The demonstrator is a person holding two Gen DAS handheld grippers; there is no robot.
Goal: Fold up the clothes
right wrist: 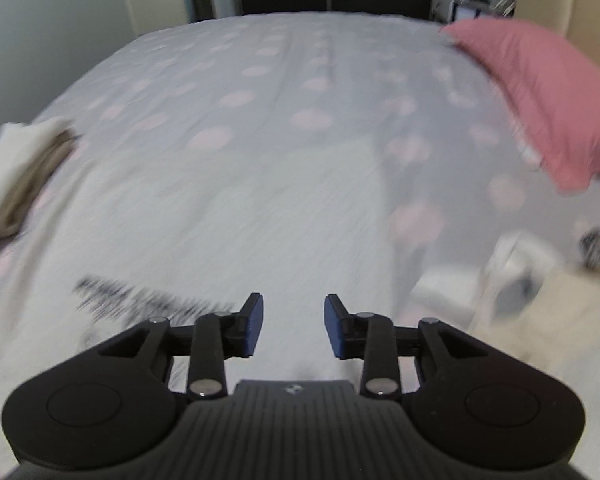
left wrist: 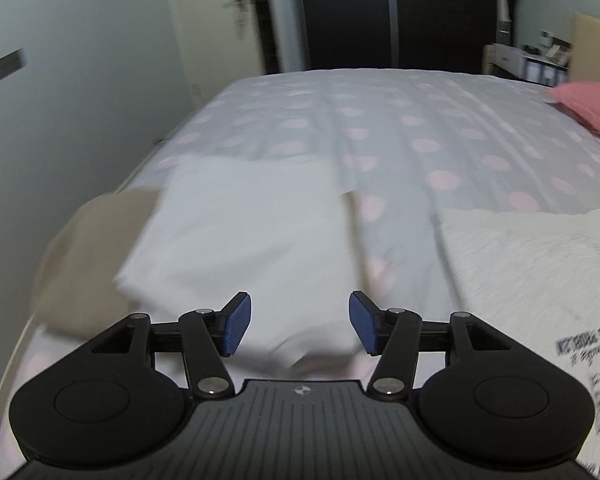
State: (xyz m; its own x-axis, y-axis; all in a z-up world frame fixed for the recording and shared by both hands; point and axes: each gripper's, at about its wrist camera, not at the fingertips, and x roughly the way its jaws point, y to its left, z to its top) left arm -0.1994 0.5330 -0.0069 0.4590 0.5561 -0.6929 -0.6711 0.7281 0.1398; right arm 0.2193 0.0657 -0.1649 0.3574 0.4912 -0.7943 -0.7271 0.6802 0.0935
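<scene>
In the left wrist view my left gripper (left wrist: 300,322) is open above a folded white garment (left wrist: 240,232) on the bed, nothing between its blue pads. A beige garment (left wrist: 84,256) lies under the white one, at its left. A white shirt with black print (left wrist: 540,280) is spread at the right. In the right wrist view my right gripper (right wrist: 294,326) is open over that white printed shirt (right wrist: 228,232), its jaws apart and empty. The folded white and beige stack (right wrist: 20,172) sits at the far left. The picture is blurred by motion.
The bed has a pale cover with pink dots (left wrist: 400,128). A pink pillow (right wrist: 548,92) lies at the right. Crumpled white and cream clothes (right wrist: 540,296) sit at the lower right. A door (left wrist: 220,20) and a dark wardrobe (left wrist: 348,12) stand beyond the bed.
</scene>
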